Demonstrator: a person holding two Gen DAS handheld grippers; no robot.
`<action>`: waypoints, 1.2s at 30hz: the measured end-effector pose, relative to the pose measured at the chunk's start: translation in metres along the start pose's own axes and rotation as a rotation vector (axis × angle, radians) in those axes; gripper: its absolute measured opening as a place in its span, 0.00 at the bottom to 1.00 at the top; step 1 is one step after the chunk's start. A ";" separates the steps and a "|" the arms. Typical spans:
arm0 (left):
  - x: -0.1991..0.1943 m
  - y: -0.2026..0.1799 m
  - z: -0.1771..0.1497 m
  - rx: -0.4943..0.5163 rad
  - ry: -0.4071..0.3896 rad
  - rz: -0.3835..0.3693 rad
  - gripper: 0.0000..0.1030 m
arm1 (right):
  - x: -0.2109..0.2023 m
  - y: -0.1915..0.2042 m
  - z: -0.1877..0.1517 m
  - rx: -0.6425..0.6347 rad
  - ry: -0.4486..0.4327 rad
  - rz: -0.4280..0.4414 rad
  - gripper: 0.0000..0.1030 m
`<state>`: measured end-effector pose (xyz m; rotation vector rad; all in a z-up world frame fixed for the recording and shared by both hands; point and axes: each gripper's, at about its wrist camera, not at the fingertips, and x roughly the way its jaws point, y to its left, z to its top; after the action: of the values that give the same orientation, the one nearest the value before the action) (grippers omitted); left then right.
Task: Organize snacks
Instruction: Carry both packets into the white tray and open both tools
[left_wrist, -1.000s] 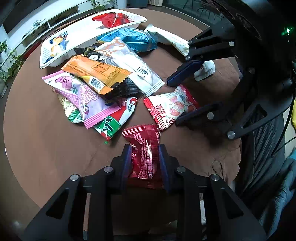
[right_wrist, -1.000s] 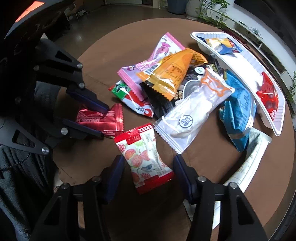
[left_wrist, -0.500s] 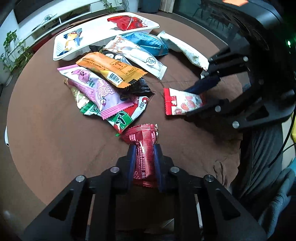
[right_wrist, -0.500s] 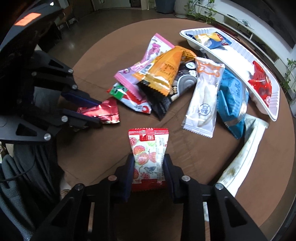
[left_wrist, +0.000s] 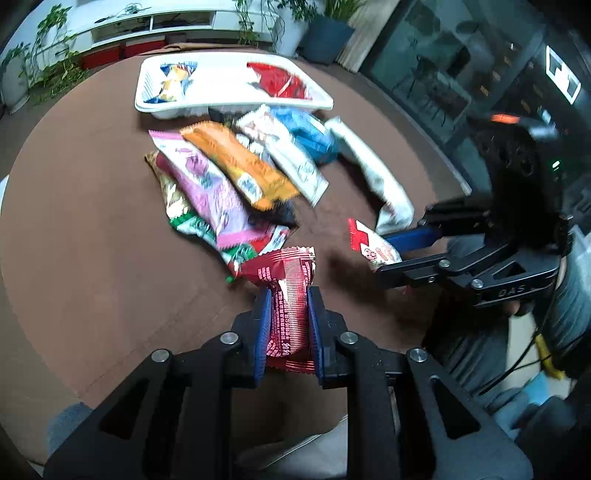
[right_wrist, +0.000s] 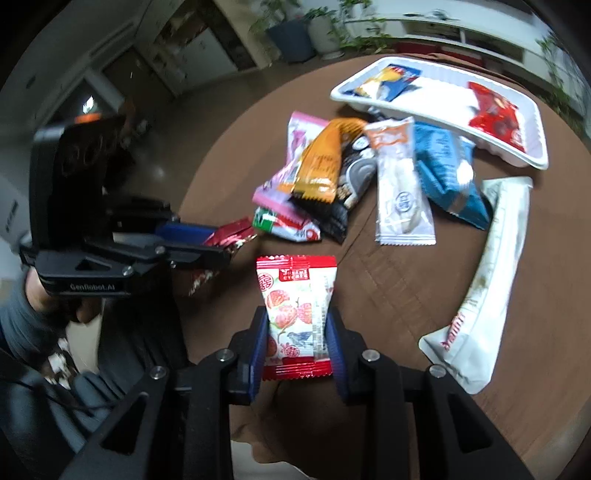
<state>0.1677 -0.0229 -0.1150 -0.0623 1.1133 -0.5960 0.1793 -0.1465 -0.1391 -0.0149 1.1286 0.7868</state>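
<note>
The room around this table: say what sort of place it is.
Most likely a home living or dining room. A round brown table holds the snacks, a low white shelf unit runs along the far wall, and potted plants stand on the floor beside it.

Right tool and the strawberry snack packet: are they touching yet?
Touching. In the right wrist view, the right tool has both blue pads pressed against the sides of the strawberry snack packet, which is pinched narrower between them.

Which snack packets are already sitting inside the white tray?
Two: a blue-and-yellow packet at one end of the white tray and a bright red packet at the other. All the rest lie on the brown table or in the grippers.
</note>
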 end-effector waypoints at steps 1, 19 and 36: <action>-0.004 0.002 0.004 -0.012 -0.012 -0.013 0.17 | -0.005 -0.003 0.001 0.019 -0.016 0.009 0.32; -0.038 0.081 0.182 -0.052 -0.213 0.033 0.17 | -0.096 -0.115 0.093 0.315 -0.305 -0.113 0.32; 0.090 0.112 0.261 -0.053 -0.004 0.135 0.17 | 0.007 -0.135 0.199 0.304 -0.152 -0.261 0.32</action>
<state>0.4655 -0.0351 -0.1076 -0.0338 1.1205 -0.4452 0.4161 -0.1650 -0.1033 0.1476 1.0655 0.3731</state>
